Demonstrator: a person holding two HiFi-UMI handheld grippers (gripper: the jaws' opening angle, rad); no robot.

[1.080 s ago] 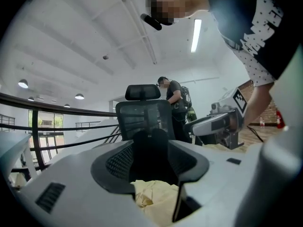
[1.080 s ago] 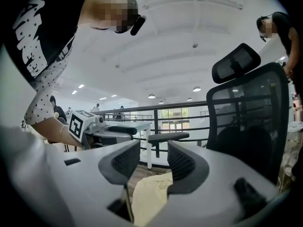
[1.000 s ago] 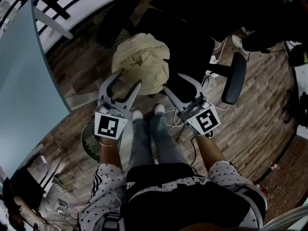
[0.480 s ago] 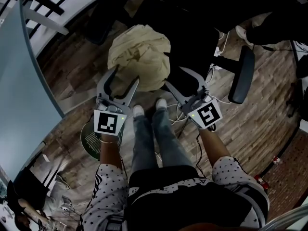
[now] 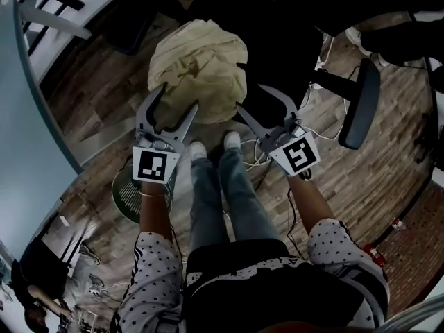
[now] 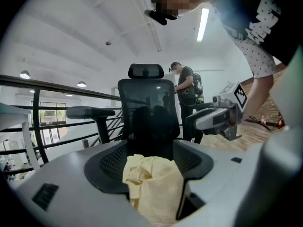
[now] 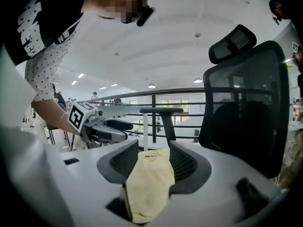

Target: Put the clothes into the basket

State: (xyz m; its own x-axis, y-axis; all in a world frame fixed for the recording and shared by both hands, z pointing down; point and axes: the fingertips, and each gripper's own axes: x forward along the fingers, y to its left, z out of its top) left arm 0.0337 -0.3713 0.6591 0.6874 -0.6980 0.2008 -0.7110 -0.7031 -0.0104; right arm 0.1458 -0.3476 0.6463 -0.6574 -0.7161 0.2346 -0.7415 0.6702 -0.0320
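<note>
left tongs [image 5: 177, 101]: jaws have just been opening and are wide now. The yellow cloth [image 5: 199, 68] is in the gap but not pinched.
right tongs [image 5: 252, 101]: also been opening, spread and empty, at the cloth's right edge.
cloth: heaped at the front left edge of the chair seat [image 5: 284, 64].
what changed: both tongs sit lower and closer to the heap.
meaning: I reckon the grab comes next, nothing's in the basket yet.

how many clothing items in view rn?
1. A crumpled pale yellow garment lies on the seat of the black office chair, just ahead of the person's feet. More could be hidden beneath it; the pictures don't show.
</note>
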